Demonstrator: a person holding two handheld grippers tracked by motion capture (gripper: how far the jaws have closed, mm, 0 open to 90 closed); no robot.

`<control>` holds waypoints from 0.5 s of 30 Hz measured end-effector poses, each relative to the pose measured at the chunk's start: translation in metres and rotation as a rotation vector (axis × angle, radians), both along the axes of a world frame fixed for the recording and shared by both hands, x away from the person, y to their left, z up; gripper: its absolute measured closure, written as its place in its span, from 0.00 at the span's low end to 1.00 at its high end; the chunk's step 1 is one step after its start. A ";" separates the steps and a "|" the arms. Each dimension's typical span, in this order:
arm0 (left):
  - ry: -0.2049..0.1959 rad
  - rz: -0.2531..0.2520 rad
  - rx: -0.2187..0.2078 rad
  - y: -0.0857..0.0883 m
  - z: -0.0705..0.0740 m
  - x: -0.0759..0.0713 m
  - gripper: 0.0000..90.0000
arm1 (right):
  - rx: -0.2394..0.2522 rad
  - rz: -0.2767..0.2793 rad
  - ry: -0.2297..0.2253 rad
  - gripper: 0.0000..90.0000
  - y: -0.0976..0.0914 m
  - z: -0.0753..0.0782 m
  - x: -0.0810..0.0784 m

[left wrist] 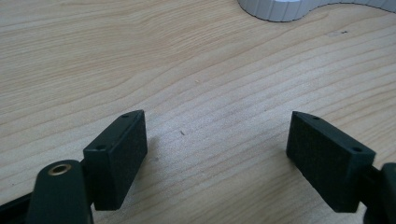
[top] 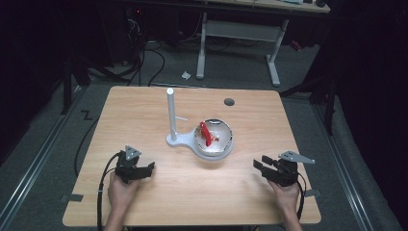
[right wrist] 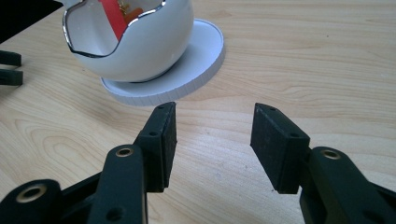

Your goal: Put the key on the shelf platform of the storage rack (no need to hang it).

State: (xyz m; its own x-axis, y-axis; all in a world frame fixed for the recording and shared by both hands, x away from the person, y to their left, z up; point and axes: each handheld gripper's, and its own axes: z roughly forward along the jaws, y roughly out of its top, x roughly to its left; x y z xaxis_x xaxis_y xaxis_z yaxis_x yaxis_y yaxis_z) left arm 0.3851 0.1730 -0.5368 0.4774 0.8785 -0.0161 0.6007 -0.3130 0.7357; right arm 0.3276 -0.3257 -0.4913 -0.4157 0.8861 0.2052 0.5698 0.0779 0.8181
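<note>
White glossy bowl (top: pixel 214 138), rim jagged like a broken eggshell with a chrome edge, sits on the round disc of a white stand (top: pixel 179 141) at table centre. Stand's upright post (top: pixel 170 111) rises at the bowl's 9 o'clock. Red strip (top: pixel 206 134) and a small gold-toned piece lie inside; what they are, cannot tell.

Judgement: hard shell, smooth and slippery, probably light and brittle. Best pinched at the rim wall, gently, not on the curved belly.

Wooden table (top: pixel 144 110), pale matte grain. Left gripper (top: pixel 135 169) at the bowl's 7 o'clock, right gripper (top: pixel 269 169) at 4 o'clock; both jaws spread apart, empty, well clear of the bowl.
</note>
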 end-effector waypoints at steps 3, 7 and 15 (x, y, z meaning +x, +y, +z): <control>0.000 0.000 0.000 0.000 0.000 0.000 0.23 | -0.011 -0.002 0.006 0.56 0.002 -0.005 0.002; 0.000 0.000 0.000 0.000 0.000 0.000 0.23 | -0.015 -0.005 0.025 0.55 0.004 -0.011 0.006; 0.000 0.000 0.000 0.000 0.000 0.000 0.23 | -0.060 -0.014 0.039 0.54 0.011 -0.020 0.011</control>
State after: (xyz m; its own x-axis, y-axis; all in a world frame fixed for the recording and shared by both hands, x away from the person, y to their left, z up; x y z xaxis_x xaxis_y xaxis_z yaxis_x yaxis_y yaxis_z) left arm 0.3850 0.1730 -0.5368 0.4771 0.8787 -0.0158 0.6008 -0.3130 0.7356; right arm 0.3387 -0.3142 -0.5117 -0.3960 0.9029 0.1670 0.6022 0.1180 0.7896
